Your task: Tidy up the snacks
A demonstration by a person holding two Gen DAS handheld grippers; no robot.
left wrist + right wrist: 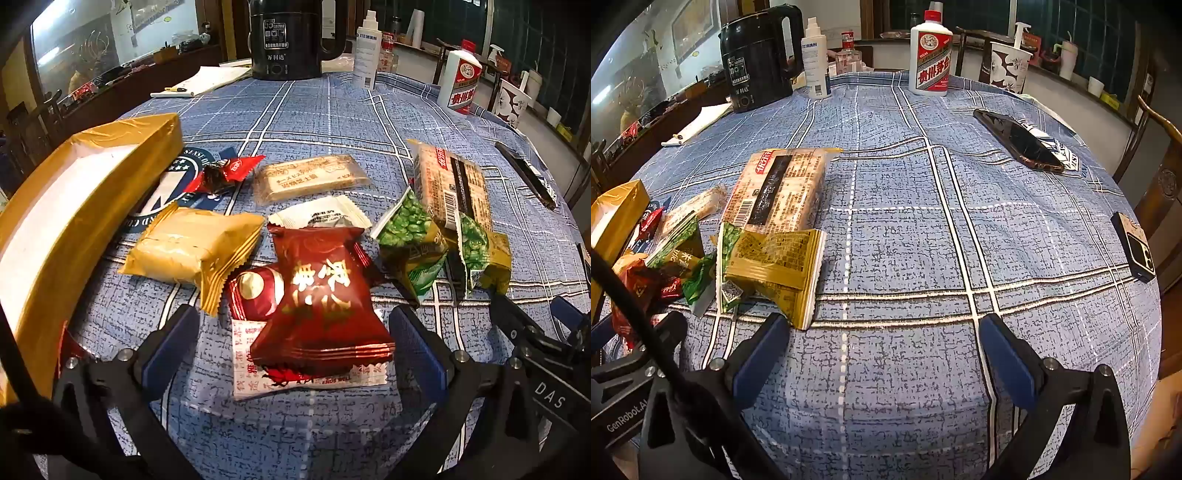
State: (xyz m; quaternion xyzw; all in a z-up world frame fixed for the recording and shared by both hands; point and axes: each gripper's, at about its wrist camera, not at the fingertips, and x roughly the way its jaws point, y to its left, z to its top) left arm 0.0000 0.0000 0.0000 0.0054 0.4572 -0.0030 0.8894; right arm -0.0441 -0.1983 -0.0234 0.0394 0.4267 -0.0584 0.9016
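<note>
Snack packets lie scattered on a blue checked tablecloth (332,110). A dark red packet (321,295) rests between the fingers of my left gripper (295,328), which stands open with its pads apart from it. Under it lie a red-and-white wrapper (306,384) and a round-printed red packet (255,291). A gold packet (192,251), a clear biscuit bar (310,177), a small red candy (225,173), green pea packets (413,236) and a long cracker pack (450,184) lie around. A gold box (74,206) with a white inside stands at left. My right gripper (882,332) is open over bare cloth, beside a yellow-green packet (775,266).
At the back stand a black kettle (757,55), a white spray bottle (815,59), a white liquor bottle (931,55) and a paper cup (1008,66). A phone (1019,140) and a small dark case (1134,243) lie at right. A notepad (207,81) lies at back left.
</note>
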